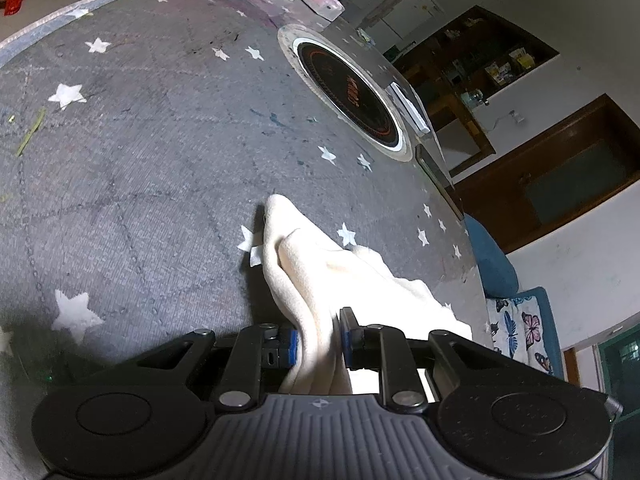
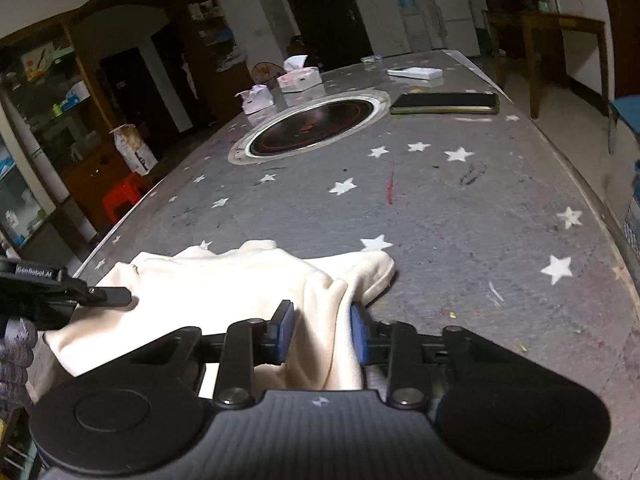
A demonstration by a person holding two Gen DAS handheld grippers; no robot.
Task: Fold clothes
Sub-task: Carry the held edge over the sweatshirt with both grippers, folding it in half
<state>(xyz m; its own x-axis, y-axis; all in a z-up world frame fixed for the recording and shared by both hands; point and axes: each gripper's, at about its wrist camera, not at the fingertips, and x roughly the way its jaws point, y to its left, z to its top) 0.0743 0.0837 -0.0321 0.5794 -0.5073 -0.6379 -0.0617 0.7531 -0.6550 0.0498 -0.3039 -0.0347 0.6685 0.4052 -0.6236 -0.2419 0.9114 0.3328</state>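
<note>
both the left gripper (image 1: 318, 344) and right gripper (image 2: 322, 330) pinch bunched folds of the cream fleece garment (image 2: 224, 292), which lies well short of the round black inset hob (image 2: 312, 126). step in hand, by judgement: gripping edges; next, lift and lay one side over.

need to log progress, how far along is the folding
Early. Done: the cream garment is on the table, bunched, with no neat fold showing. In hand: the left gripper pinches one bunch of it, and the right gripper has another bunch between its pads, which seem to press on it. Left: spread it flat, fold it, square it up.
</note>
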